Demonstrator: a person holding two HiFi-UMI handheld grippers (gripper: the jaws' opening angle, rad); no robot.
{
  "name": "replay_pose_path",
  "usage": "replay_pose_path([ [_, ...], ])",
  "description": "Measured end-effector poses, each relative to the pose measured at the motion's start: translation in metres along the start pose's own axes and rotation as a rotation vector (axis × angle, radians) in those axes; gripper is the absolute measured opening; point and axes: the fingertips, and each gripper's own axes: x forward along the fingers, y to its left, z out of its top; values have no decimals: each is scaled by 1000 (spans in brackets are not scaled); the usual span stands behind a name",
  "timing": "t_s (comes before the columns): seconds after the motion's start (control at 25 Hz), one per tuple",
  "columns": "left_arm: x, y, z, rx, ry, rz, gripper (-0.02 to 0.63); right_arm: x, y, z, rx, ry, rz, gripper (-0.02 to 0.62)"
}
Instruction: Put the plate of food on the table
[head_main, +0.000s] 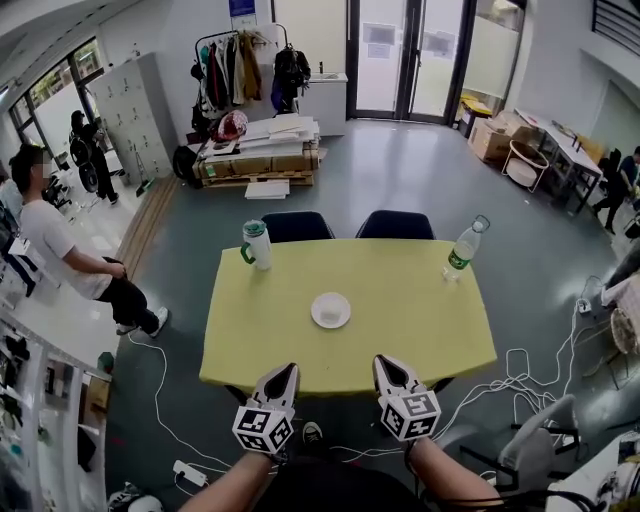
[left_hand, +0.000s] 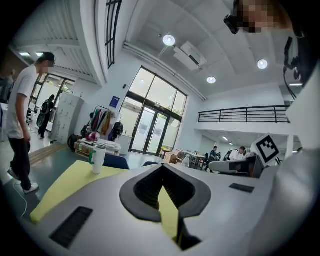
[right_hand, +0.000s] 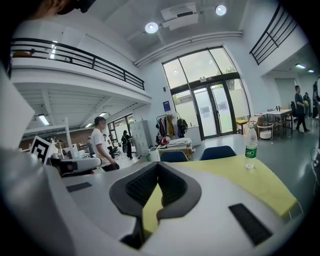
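A small white plate (head_main: 331, 310) lies near the middle of the yellow table (head_main: 420, 330); what is on it is too small to tell. My left gripper (head_main: 285, 369) and right gripper (head_main: 386, 361) hover side by side over the table's near edge, a short way in front of the plate. Both are shut and hold nothing. In the left gripper view the left gripper (left_hand: 161, 168) has its jaws together, pointing across the table (left_hand: 60, 187). In the right gripper view the right gripper (right_hand: 157, 166) is likewise shut above the table (right_hand: 255, 182). The plate is hidden in both gripper views.
A white tumbler with a green lid (head_main: 256, 244) (left_hand: 98, 158) stands at the far left of the table, a water bottle (head_main: 465, 245) (right_hand: 251, 148) at the far right. Two dark chairs (head_main: 296, 226) sit behind. A person (head_main: 60, 250) sits left; cables (head_main: 520, 365) lie on the floor.
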Motion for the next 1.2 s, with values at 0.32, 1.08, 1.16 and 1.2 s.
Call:
replay_pose_path([
  [0.32,-53,-62,-32,-7,-21,42,8,-92,0,-32,1,9,15,12],
  [1.08,-171,-128,-63,-4,-23,99,8,-211,30,-68,8,1,17,12],
  [1.16,-173,-131,-62,3,-25,86,8,-213,35,-65,-6,-7,17,12],
  [1.2,-173,-131,-61,2,-26,79,8,-213,38,-63,-12,-12,16,12],
])
